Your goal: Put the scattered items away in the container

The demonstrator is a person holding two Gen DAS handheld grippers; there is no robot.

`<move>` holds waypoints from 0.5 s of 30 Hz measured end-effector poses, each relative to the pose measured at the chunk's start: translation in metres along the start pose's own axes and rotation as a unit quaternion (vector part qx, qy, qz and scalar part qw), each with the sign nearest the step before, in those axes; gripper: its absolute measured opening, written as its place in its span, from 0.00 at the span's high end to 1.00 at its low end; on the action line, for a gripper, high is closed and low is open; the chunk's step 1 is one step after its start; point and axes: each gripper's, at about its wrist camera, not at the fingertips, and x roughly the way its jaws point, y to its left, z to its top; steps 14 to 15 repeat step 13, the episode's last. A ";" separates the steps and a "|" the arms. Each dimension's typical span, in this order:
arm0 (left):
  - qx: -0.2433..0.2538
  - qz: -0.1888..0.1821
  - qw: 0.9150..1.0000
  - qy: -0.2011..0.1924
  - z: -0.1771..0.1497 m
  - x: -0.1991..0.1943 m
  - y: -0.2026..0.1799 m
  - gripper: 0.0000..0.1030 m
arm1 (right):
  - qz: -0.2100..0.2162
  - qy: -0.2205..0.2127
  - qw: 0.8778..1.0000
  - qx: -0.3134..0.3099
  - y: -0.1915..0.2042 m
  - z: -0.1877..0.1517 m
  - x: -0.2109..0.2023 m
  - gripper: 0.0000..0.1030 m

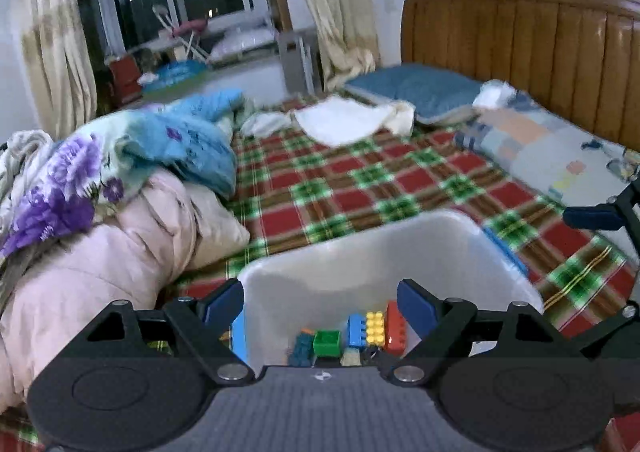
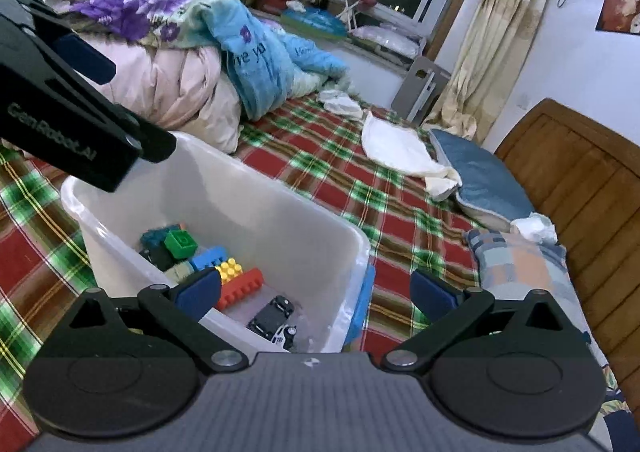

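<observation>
White container (image 2: 224, 187) resting on the plaid bed (image 2: 352, 187), filled with toy bricks (image 2: 240, 284) and a toy car (image 2: 272, 316). Left gripper (image 1: 320, 304) over the container, jaws spread wide, empty. Right gripper (image 2: 316, 292) straddling its corner, jaws wide apart, holding nothing.
</observation>
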 end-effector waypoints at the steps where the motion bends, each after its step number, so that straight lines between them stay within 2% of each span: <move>1: 0.002 0.000 1.000 0.007 0.000 0.004 -0.002 0.16 | 0.003 0.006 1.000 -0.001 -0.001 0.000 0.003 0.00; 5: 0.010 0.003 1.000 0.025 -0.002 0.014 -0.008 0.16 | 0.015 0.026 0.999 -0.013 -0.005 -0.001 0.012 0.00; 10: 0.027 -0.015 0.999 0.036 -0.002 0.021 -0.014 0.16 | 0.019 0.029 0.999 -0.016 -0.008 -0.002 0.014 0.00; 13: 0.043 0.006 0.999 0.029 -0.001 0.020 -0.020 0.16 | 0.025 0.034 0.999 -0.011 -0.009 0.000 0.016 0.00; 15: 0.043 0.006 0.999 0.029 -0.001 0.020 -0.020 0.16 | 0.025 0.034 0.999 -0.011 -0.009 0.000 0.016 0.00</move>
